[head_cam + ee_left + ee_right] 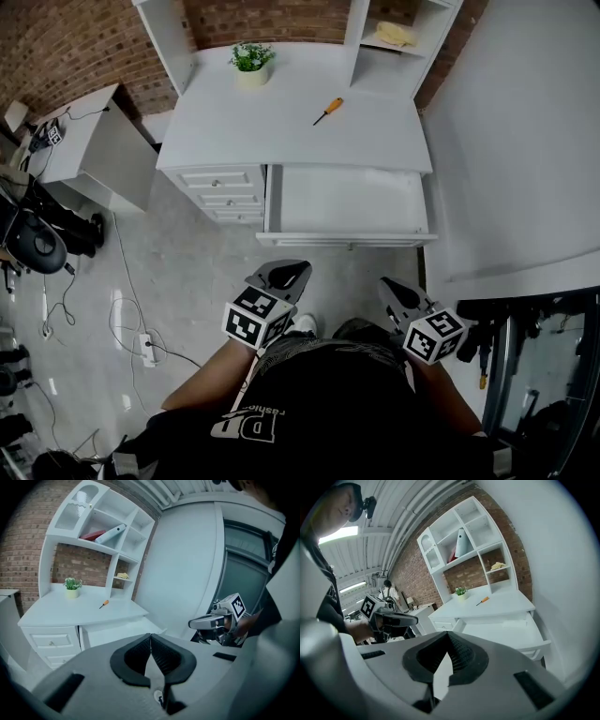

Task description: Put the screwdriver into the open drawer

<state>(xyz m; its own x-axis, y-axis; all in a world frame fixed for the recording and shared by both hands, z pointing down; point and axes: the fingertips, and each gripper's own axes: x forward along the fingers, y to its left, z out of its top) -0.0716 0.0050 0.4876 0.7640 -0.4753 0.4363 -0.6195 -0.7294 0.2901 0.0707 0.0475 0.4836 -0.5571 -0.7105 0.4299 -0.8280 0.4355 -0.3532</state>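
A small screwdriver (pixel 328 111) with an orange handle lies on the white desk top (pixel 281 131), right of centre; it also shows as the screwdriver (pixel 103 604) and the screwdriver (pixel 482 601) in the gripper views. Below the desk top, the wide drawer (pixel 349 201) stands pulled out, its white inside bare. My left gripper (pixel 292 275) and right gripper (pixel 391 290) hang side by side in front of the drawer, well short of the desk. Both are shut with nothing between the jaws, as the left gripper (pixel 150 637) and right gripper (pixel 448 635) views show.
A potted plant (pixel 251 62) stands at the back of the desk. A shelf unit (pixel 403 37) with a yellow object rises at the back right. Small closed drawers (pixel 225 192) sit left of the open one. A white wall panel (pixel 525 150) runs along the right; cables (pixel 131 328) lie on the floor at left.
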